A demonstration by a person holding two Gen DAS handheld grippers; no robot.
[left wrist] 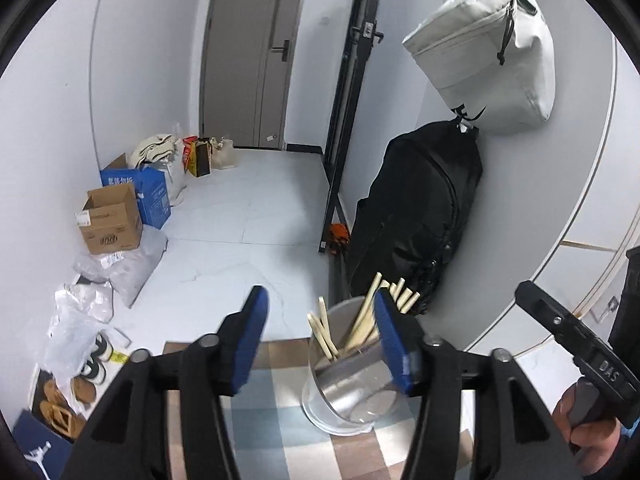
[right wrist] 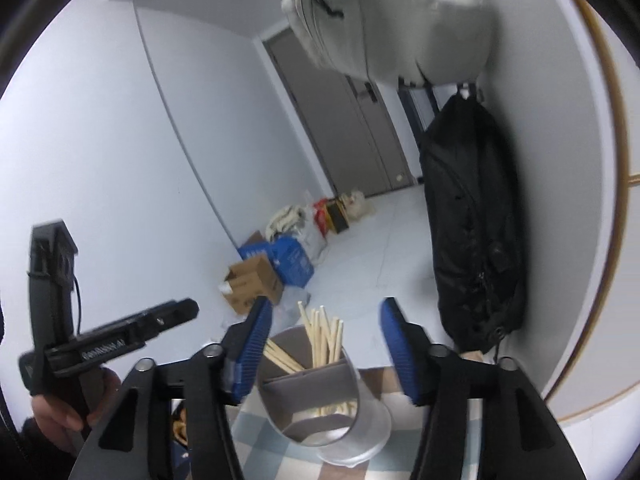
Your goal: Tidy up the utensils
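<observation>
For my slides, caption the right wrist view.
Open right gripper hovers over a utensil holder of chopsticks on a checked cloth.

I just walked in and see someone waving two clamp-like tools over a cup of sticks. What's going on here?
A person holds a gripper in each hand, sorting utensils. The left gripper and the right gripper are both open and empty above the utensil holder, which stands on a checked cloth. The wooden chopsticks already stand inside the holder.
</observation>
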